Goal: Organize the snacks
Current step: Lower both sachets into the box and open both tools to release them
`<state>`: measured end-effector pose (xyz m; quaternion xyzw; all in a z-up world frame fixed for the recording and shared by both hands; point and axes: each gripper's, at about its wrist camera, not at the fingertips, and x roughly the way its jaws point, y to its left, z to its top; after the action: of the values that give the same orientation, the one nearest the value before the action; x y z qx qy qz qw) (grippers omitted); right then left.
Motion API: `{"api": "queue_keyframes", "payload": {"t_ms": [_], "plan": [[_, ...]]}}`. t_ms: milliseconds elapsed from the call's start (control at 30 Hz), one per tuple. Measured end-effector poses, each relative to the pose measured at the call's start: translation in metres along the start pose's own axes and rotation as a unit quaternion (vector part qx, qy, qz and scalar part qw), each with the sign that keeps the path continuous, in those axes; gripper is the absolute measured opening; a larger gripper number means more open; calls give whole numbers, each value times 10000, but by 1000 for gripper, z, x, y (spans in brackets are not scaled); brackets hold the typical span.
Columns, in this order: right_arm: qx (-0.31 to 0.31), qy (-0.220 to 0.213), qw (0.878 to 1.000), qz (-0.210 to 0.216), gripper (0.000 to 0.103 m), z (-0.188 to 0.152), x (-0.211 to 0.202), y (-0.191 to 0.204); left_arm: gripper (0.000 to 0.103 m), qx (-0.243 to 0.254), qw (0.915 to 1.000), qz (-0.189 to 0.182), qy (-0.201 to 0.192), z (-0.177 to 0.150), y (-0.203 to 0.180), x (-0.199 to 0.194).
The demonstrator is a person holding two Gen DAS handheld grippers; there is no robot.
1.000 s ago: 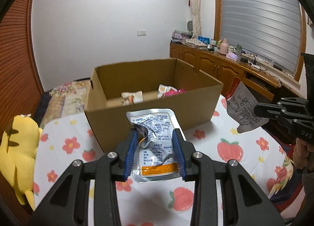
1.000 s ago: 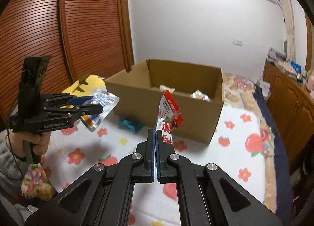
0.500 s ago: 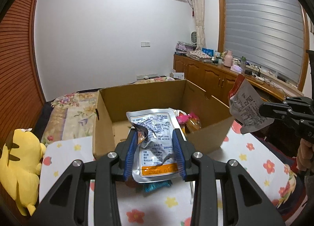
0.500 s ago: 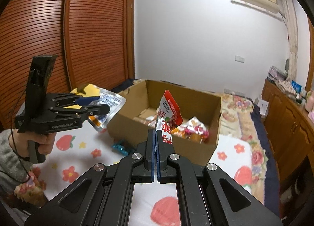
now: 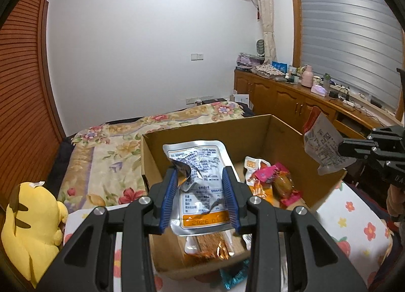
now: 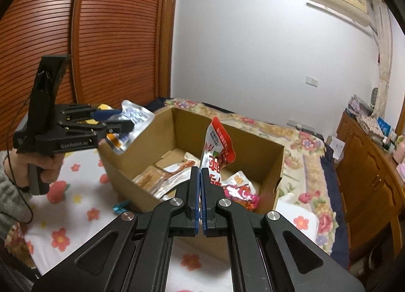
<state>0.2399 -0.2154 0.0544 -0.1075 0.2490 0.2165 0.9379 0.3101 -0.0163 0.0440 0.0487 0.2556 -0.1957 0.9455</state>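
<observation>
left tongs (image 5: pixel 201 197): clamped on a silver pouch (image 5: pixel 200 185), blue pads squeezing both its sides, pouch crumpled in the middle, orange date strip at the bottom edge
right tongs (image 6: pixel 201 200): pinched together on the bottom edge of a red and white packet (image 6: pixel 217 150), which sticks up and leans a bit right
where both are: held in the air over the open cardboard box (image 5: pixel 286 127), silver pouch above its left half, red packet above the middle
desk (image 6: pixel 76 206): white cloth with strawberries and flowers, box sits on it, a teal wrapper (image 6: pixel 121 206) lies just beside the box's near wall
inside the box: a few snacks already, orange and clear strips on the left, pink and orange packets (image 5: pixel 273 183) on the right
yellow plush (image 5: pixel 30 226): off to the left of the desk edge
further back: bed with a floral blanket (image 5: pixel 108 150), then wooden cabinets (image 5: pixel 283 99) with clutter on top, under the window blind
</observation>
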Motion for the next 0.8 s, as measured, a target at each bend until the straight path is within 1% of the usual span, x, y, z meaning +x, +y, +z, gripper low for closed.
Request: {"api": "queue_keyframes", "payload": {"t_ms": [167,367,633,800], "plan": [[30,126,9999,43,0,0,28,-8,35,-36,10000,-29,76,-2,2,16],[102,406,9991,118,0,-11,55,-12,35,-60,9996,-97,248,-7,-2,32],[185,612,9978,144,0,-20,69,-14,36,-35,9992,-153,377,-11,-8,42],[244,697,9972,157,0,-24,74,-15,39,-8,9987,-178,471,-12,-12,45]]}}
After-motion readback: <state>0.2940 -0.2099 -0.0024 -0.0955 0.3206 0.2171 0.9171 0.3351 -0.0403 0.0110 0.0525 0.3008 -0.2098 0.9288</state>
